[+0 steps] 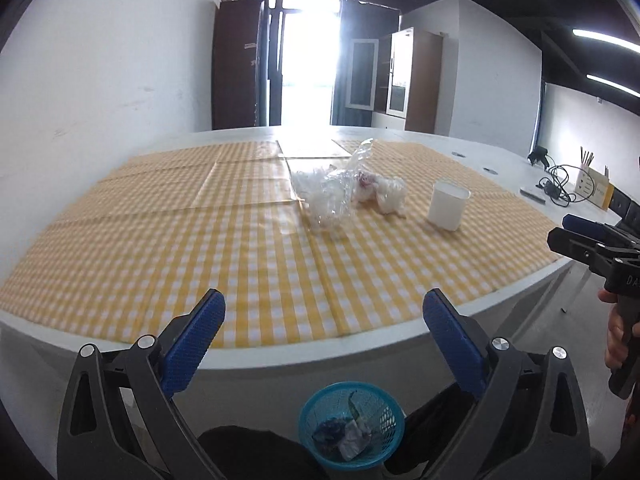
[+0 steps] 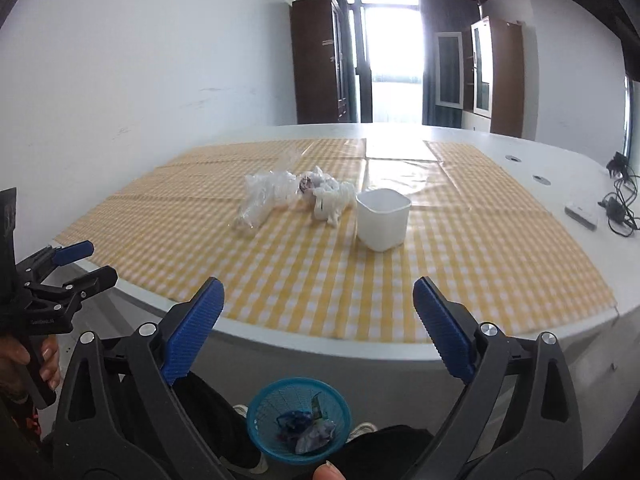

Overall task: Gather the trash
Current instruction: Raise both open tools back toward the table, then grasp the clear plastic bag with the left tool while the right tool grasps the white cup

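A crumpled clear plastic bag, a crumpled white wad of paper and a white plastic cup lie in the middle of the yellow checked tablecloth. A blue mesh bin holding some trash stands on the floor below the table's near edge. My left gripper is open and empty, held before the near edge. My right gripper is open and empty, beside it.
The white table carries cables and a small device at its far right, and a box with pencils. Wardrobes and a bright doorway stand behind. A wall runs along the left.
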### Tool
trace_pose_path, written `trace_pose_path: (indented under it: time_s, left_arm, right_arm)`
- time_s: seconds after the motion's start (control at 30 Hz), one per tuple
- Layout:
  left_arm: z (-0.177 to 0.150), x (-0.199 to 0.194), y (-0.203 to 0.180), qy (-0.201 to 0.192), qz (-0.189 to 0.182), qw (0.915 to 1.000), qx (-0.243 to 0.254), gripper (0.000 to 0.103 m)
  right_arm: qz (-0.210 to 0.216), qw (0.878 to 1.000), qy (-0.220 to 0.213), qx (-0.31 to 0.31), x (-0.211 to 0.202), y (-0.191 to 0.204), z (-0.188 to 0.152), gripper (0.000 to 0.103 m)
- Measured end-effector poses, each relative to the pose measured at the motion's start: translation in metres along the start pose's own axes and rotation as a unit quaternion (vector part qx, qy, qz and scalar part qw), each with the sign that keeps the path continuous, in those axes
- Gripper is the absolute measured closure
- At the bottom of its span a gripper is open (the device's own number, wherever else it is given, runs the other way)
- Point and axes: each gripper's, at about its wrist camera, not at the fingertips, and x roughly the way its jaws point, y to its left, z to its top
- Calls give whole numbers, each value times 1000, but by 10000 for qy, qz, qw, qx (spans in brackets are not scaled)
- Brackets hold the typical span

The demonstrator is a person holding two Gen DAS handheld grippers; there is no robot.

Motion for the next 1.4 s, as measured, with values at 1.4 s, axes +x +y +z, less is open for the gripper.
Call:
trace_pose_path:
  time_s: [1.4]
  left_arm:
    - [81,197,11,1219,-474,9913,-135,6]
  right_arm:
    - [-63,9930,1178,110,190,-80,59,15]
